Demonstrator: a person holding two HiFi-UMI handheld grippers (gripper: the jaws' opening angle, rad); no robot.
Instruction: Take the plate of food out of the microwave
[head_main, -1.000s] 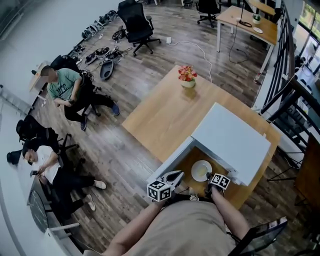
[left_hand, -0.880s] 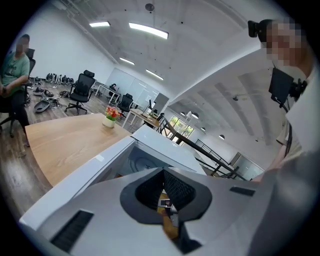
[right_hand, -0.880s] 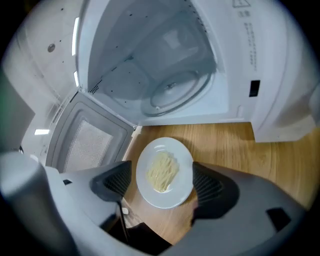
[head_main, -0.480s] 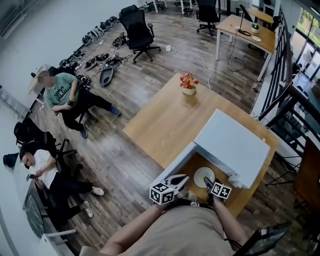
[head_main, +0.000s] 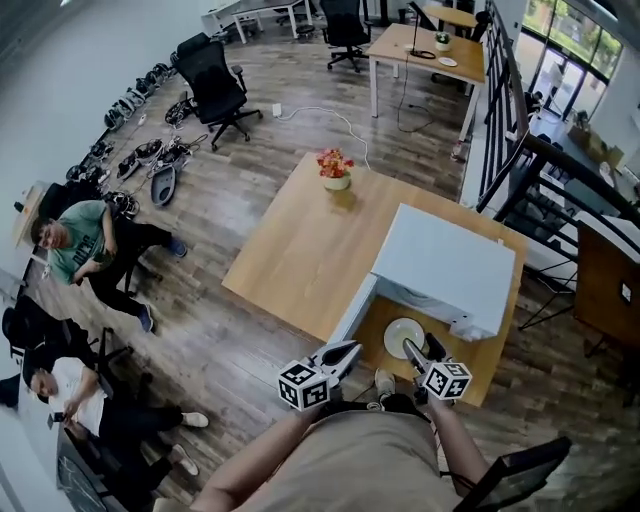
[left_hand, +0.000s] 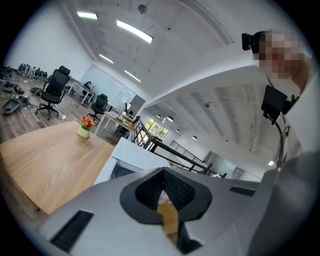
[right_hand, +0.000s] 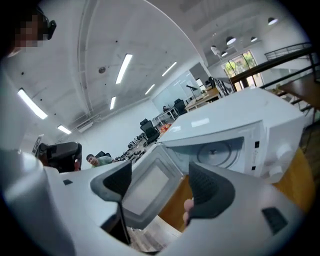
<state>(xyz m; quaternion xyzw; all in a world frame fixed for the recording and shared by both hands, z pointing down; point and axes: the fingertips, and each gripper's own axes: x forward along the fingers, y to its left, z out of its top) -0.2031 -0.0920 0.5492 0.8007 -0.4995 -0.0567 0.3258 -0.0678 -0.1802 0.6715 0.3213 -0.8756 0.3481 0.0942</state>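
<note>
- Lower centre of head view: white round plate (head_main: 403, 337) w/ pale food on it sits on the light wooden table (head_main: 300, 250), just in front of the white box-shaped microwave (head_main: 445, 268). Plate is outside the cavity.
- White microwave door (head_main: 352, 310) stands open, swung toward frame left. In right gripper view its grey window fills mid-frame, and a round glass turntable (right_hand: 218, 152) shows in the cavity at right.
- R gripper (head_main: 420, 350), right of lower centre, has its tips at the plate's near-right edge; can't tell from above if touching. Right gripper view: jaws wide apart and closing, nothing clamped. Only door and table show through the gap.
- L gripper (head_main: 338, 352), lower centre, is beside the door's near end, apart from plate. Left gripper view: dark ribbed pads (left_hand: 150, 192) meet at the tips, nothing gripped.
- Upper centre: small pot of red-orange flowers (head_main: 335, 168) at far end of table.
- Left edge: two seated persons (head_main: 85, 245). Black office chair (head_main: 215, 85) upper left, on dark plank floor (head_main: 220, 330).
</note>
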